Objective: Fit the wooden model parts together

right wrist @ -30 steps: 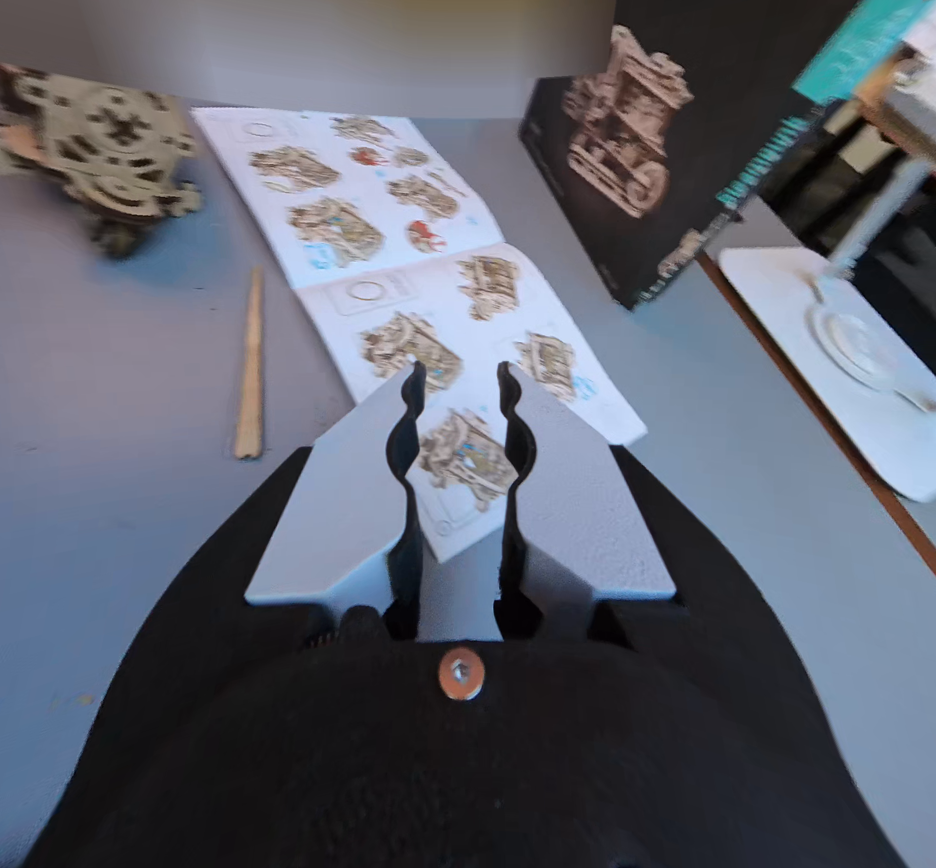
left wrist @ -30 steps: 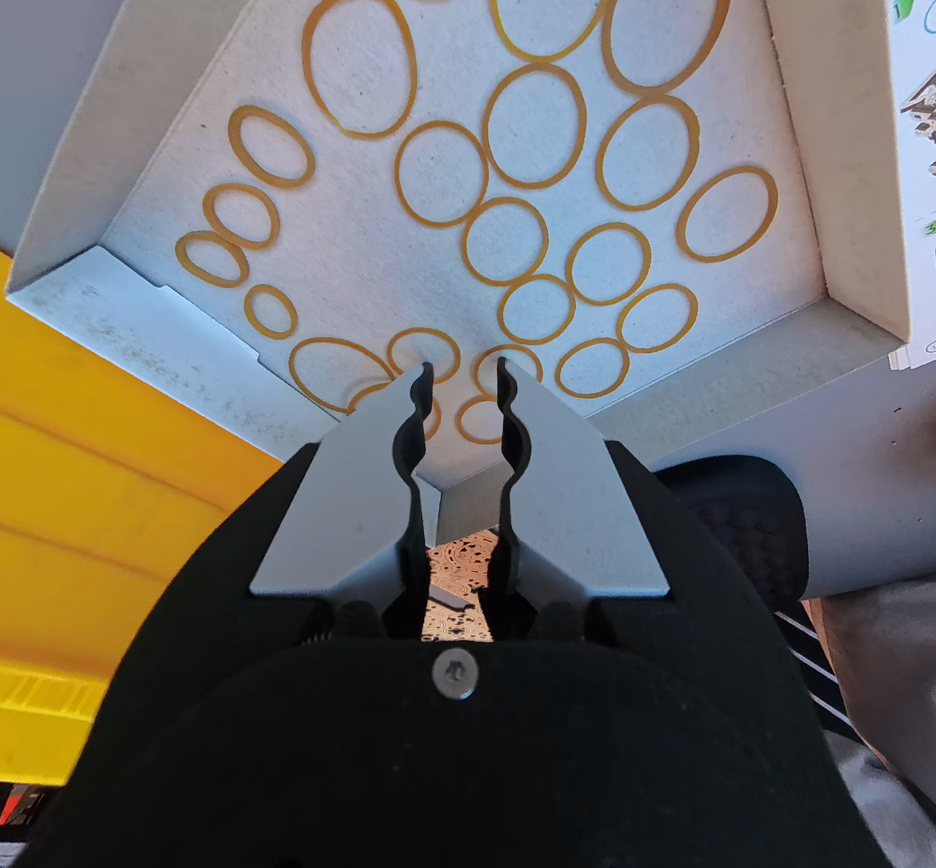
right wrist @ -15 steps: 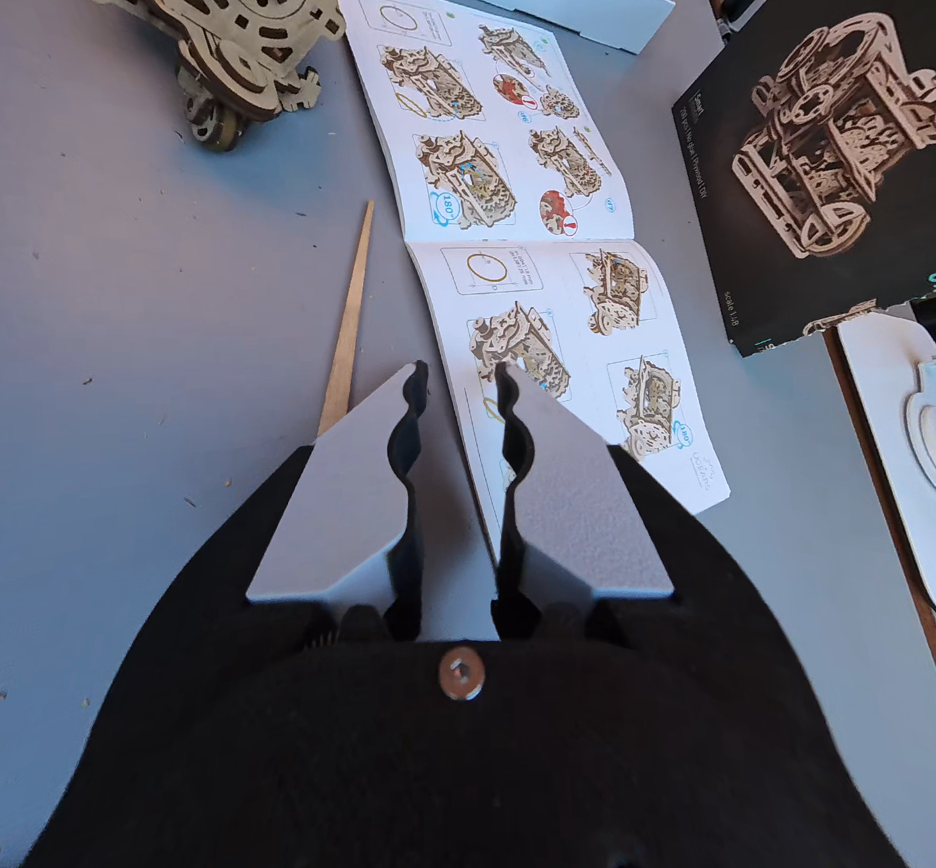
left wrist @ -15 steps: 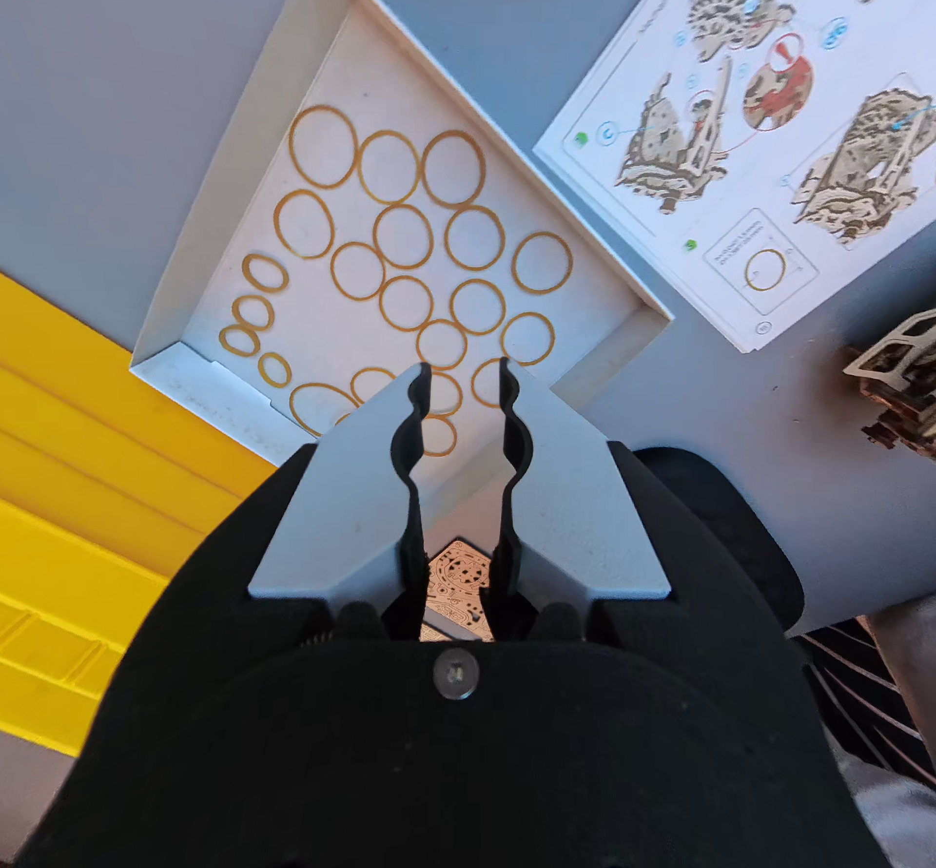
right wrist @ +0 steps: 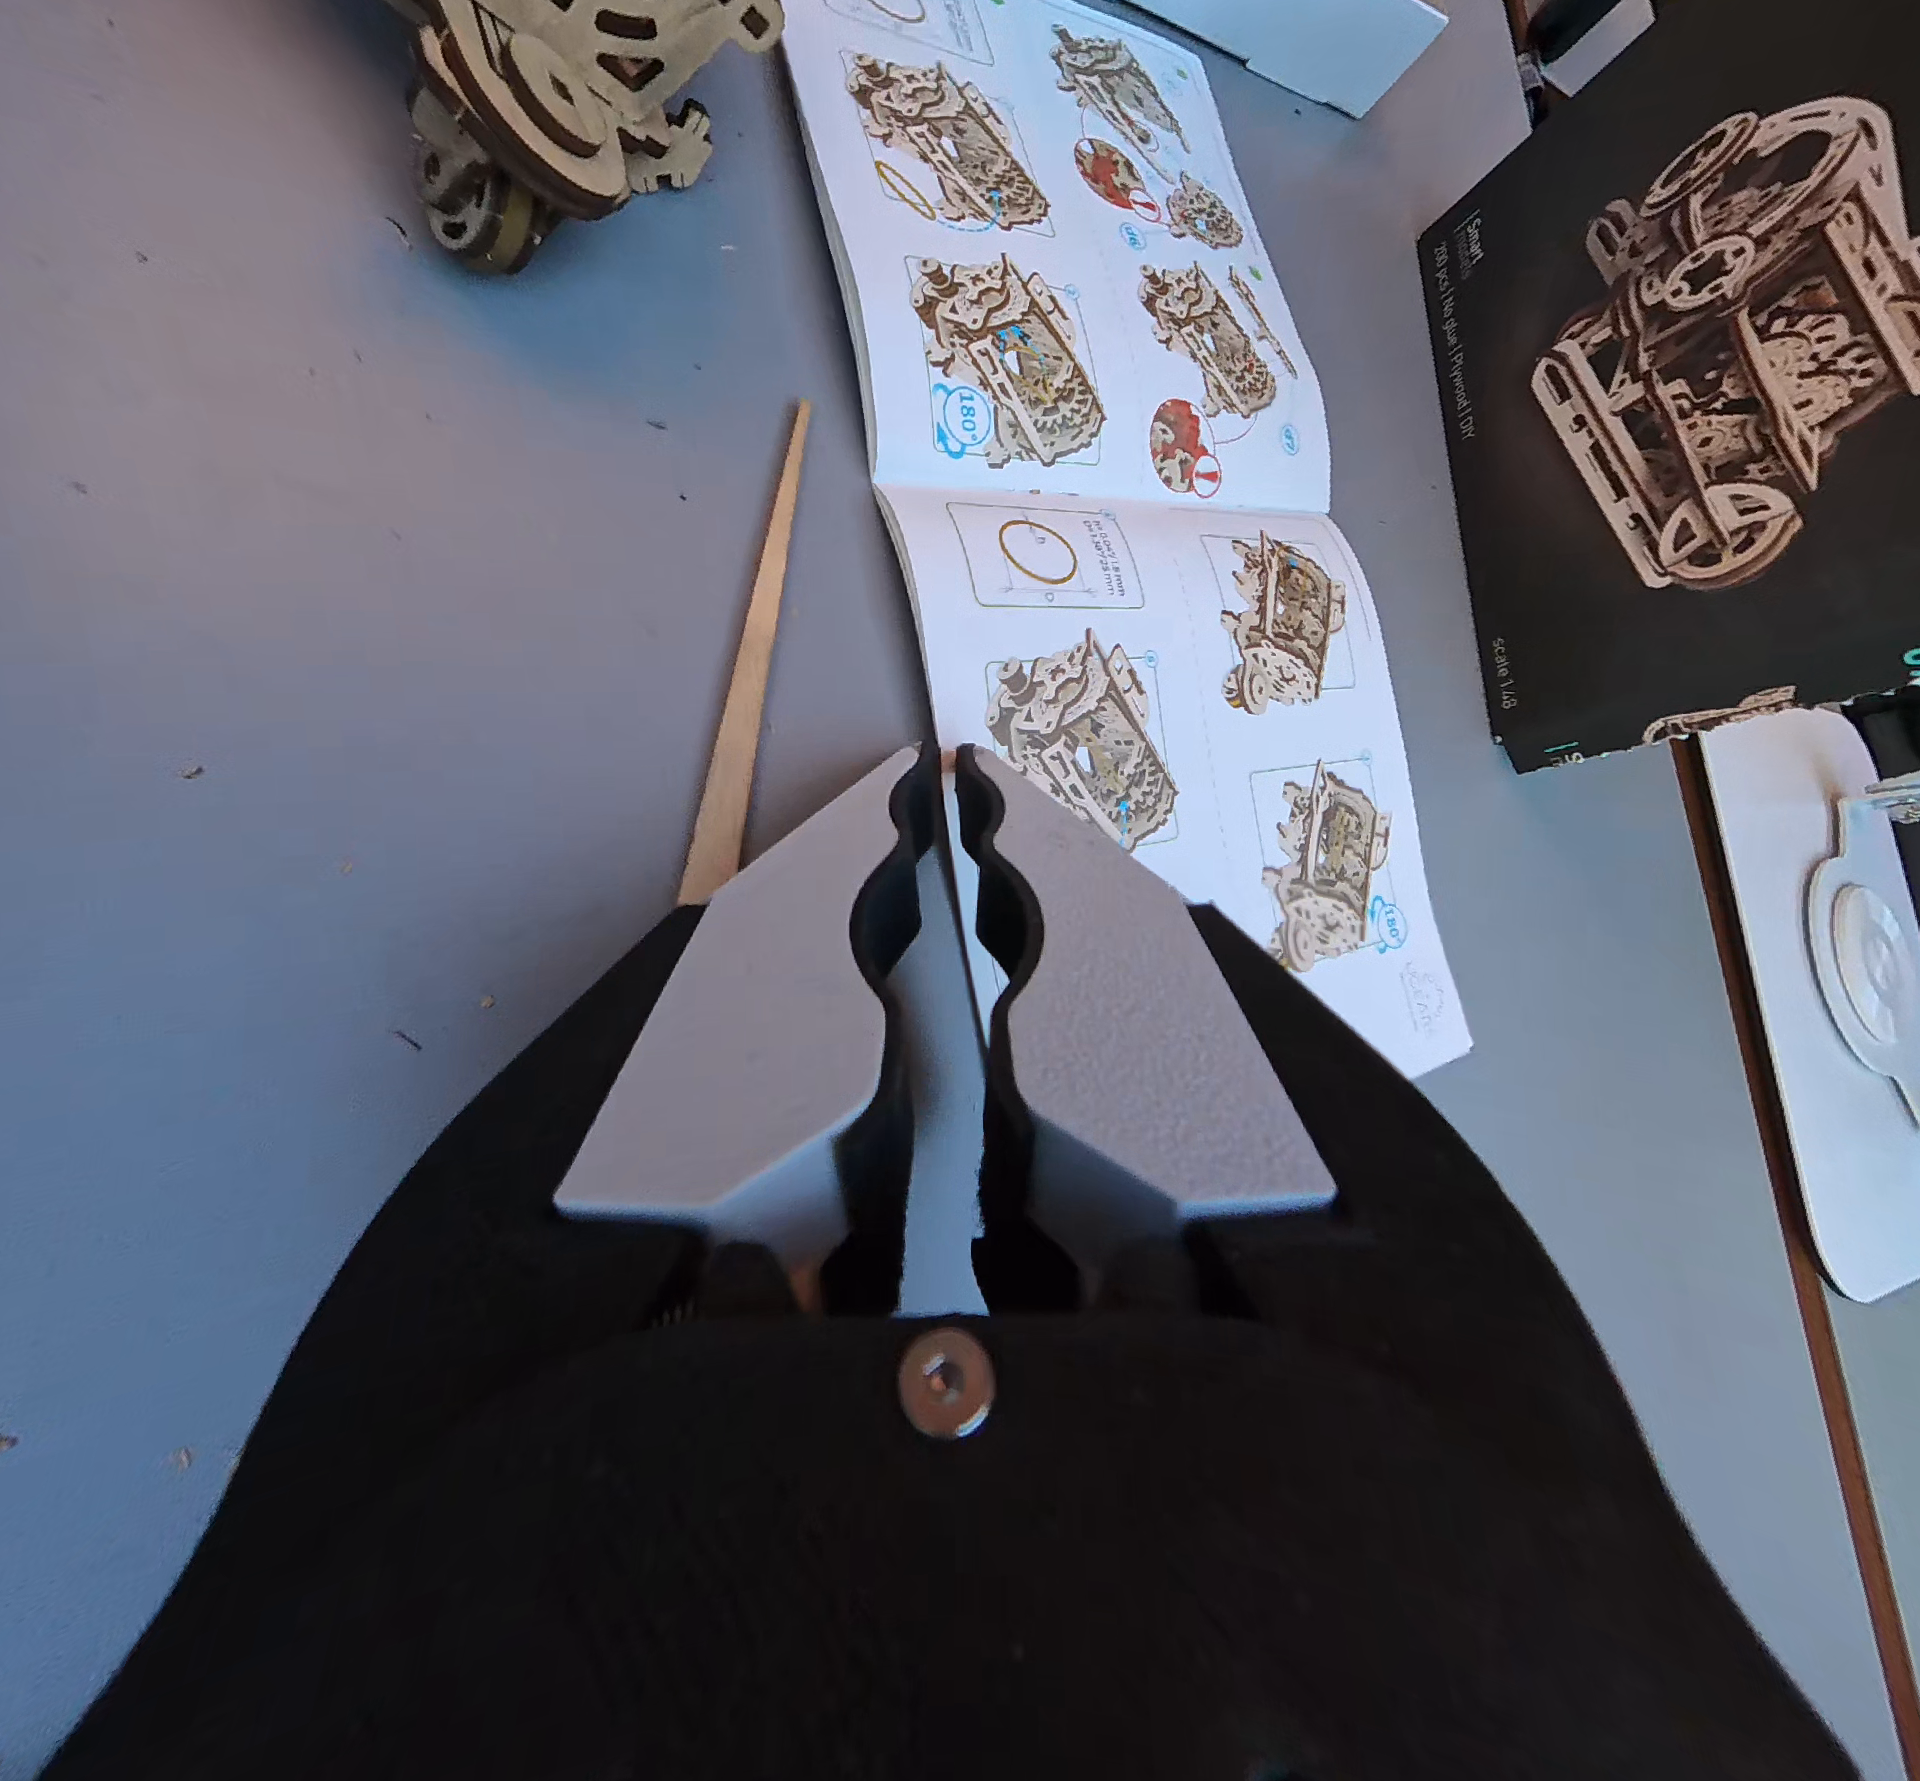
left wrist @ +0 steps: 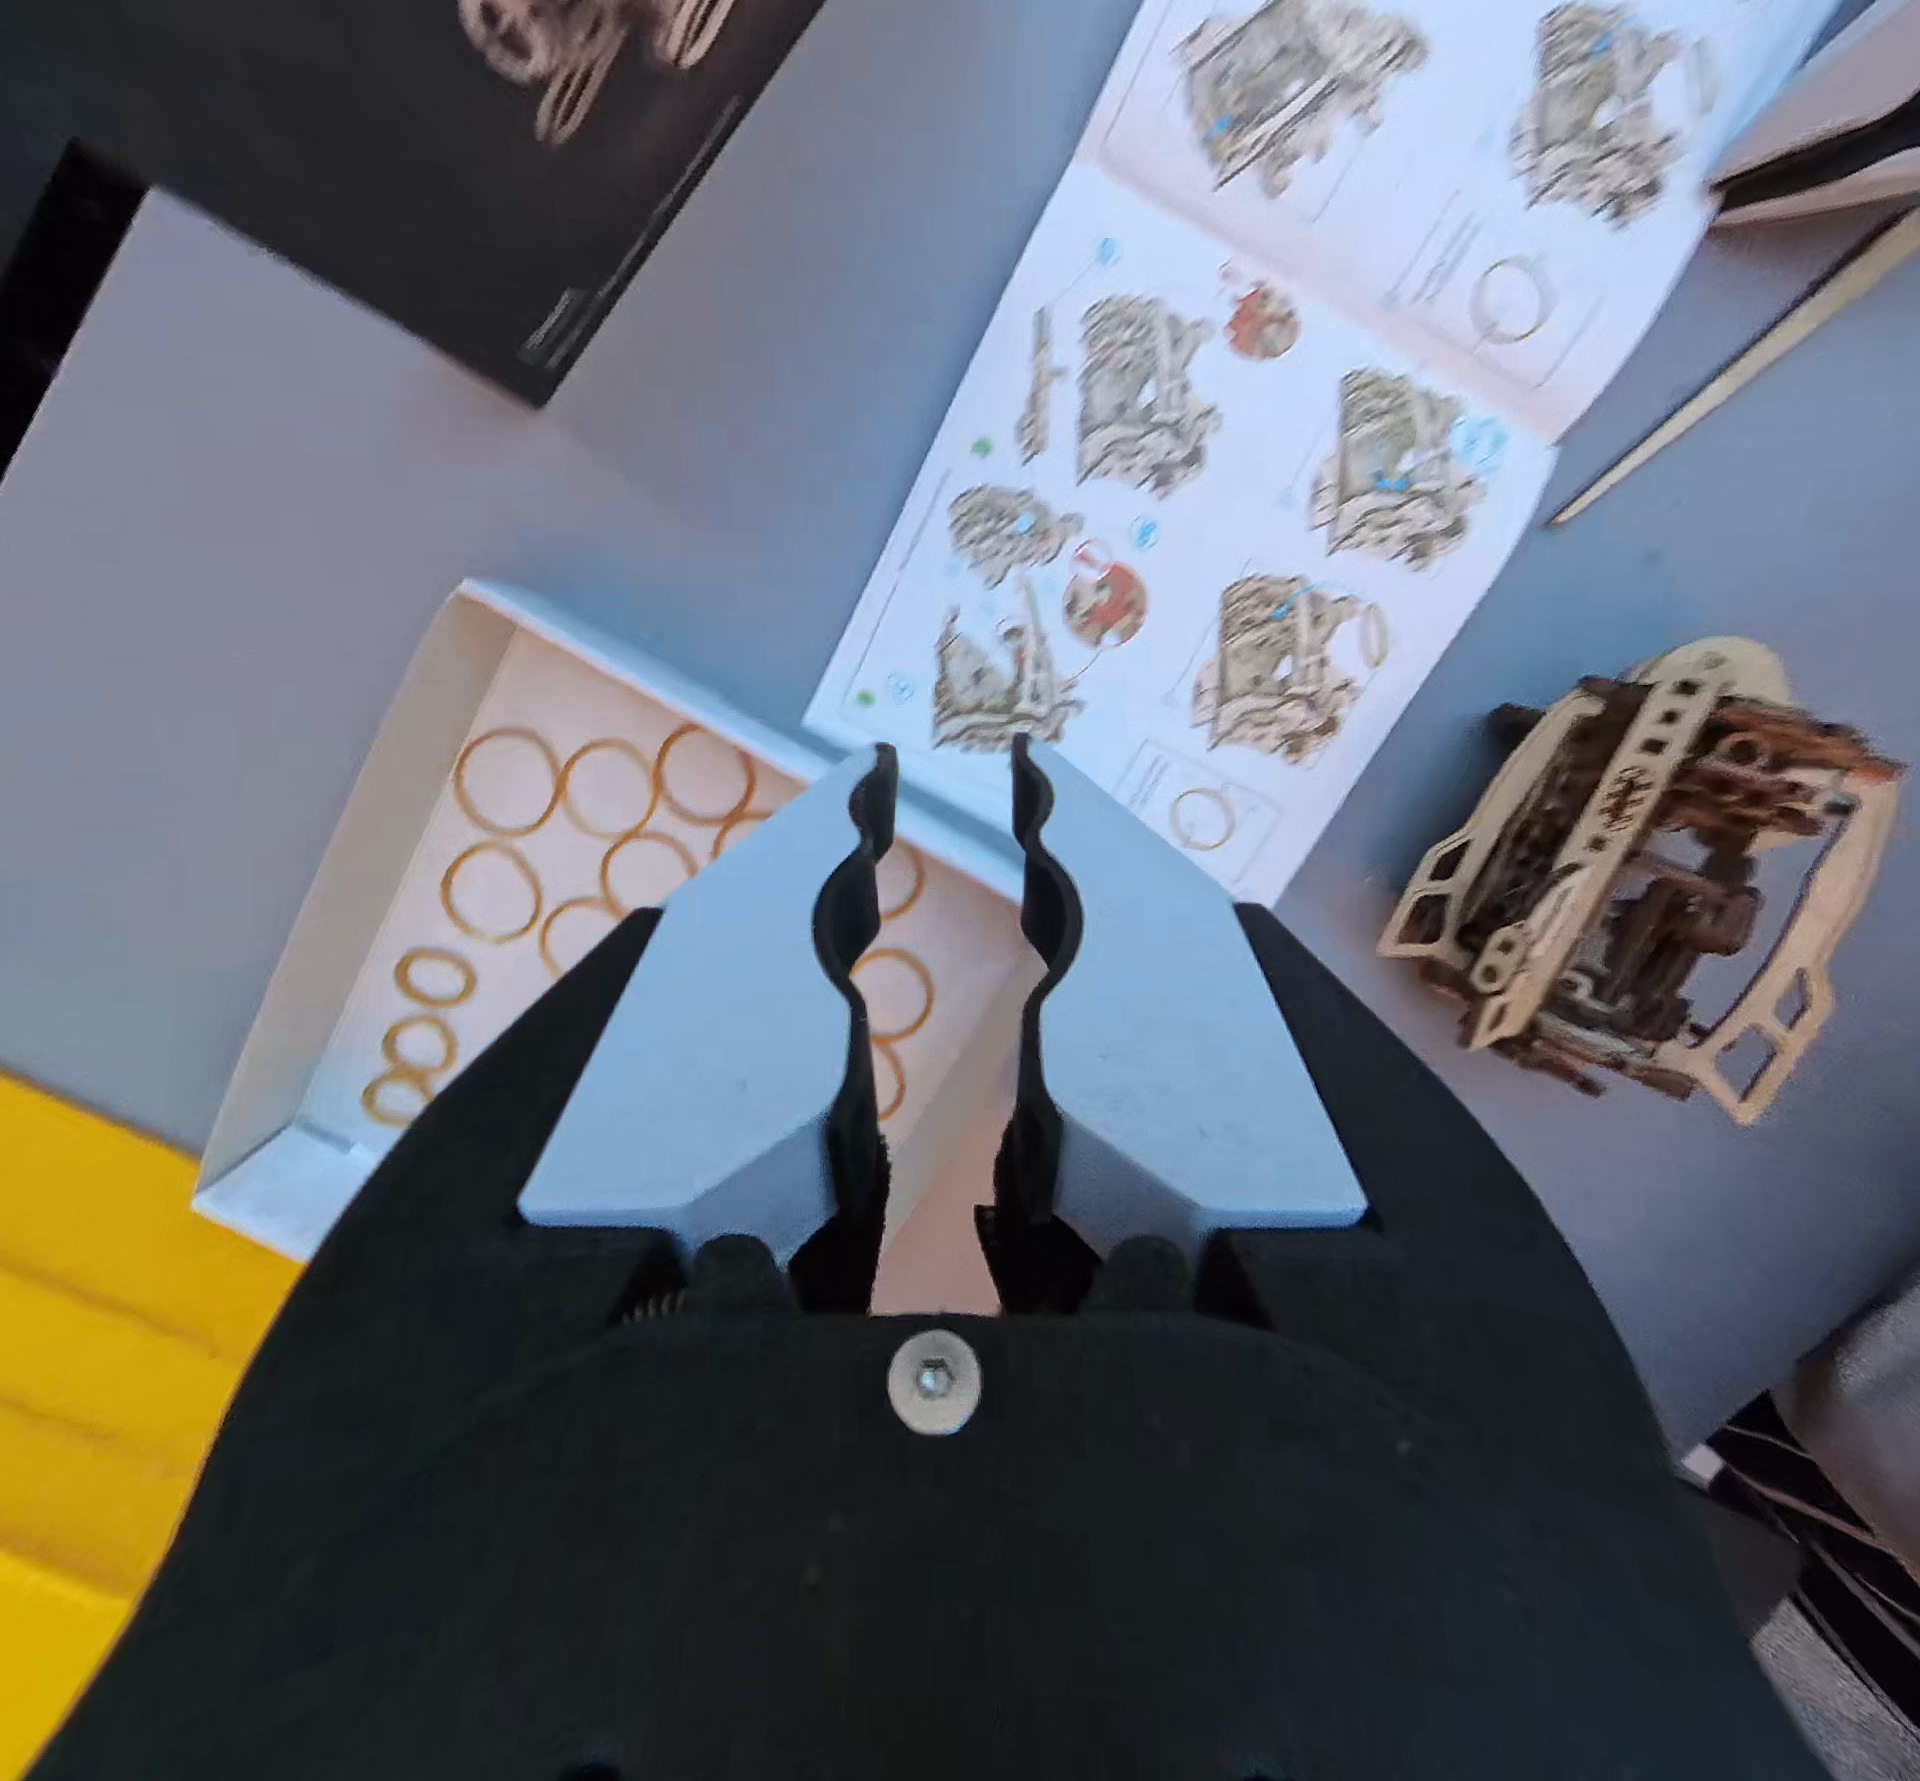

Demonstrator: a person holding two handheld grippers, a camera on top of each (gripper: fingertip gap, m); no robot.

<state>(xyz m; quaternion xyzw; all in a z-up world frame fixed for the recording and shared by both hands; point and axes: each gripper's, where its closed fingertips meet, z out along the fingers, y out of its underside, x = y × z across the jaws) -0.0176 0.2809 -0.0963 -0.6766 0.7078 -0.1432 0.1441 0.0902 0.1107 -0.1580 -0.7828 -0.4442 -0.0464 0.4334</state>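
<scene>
The wooden model point(left wrist: 1662, 869), a laser-cut gear and frame assembly, stands on the grey table to the right of my left gripper point(left wrist: 951, 760). It also shows at the top left of the right wrist view point(right wrist: 540, 17). A thin wooden stick point(right wrist: 748, 671) lies beside the open instruction booklet point(right wrist: 1091, 381). My left gripper is open and empty, above a white box of rubber bands point(left wrist: 582, 858). My right gripper point(right wrist: 943, 760) is shut to a thin slit over the booklet's left edge. I cannot tell whether it pinches the page.
The black product box point(right wrist: 1714, 329) lies right of the booklet. A yellow bin point(left wrist: 104, 1316) sits at the left edge of the left wrist view. The table's brown edge point(right wrist: 1766, 1004) runs down the right, with a white plate-like object point(right wrist: 1849, 952) beyond it. The tips of one gripper are about 20 cm away from the tips of the other. The thin wooden stick point(right wrist: 748, 671) is closer to my right gripper, around 4 cm from its tips; the left tips are 20 cm off. It turns up in the left wrist view point(left wrist: 1764, 351) as well.
My left gripper has pulled up and back from the rubber band box, bringing the booklet, model and black box into view. My right gripper has closed from open and moved nearer the booklet's edge.
</scene>
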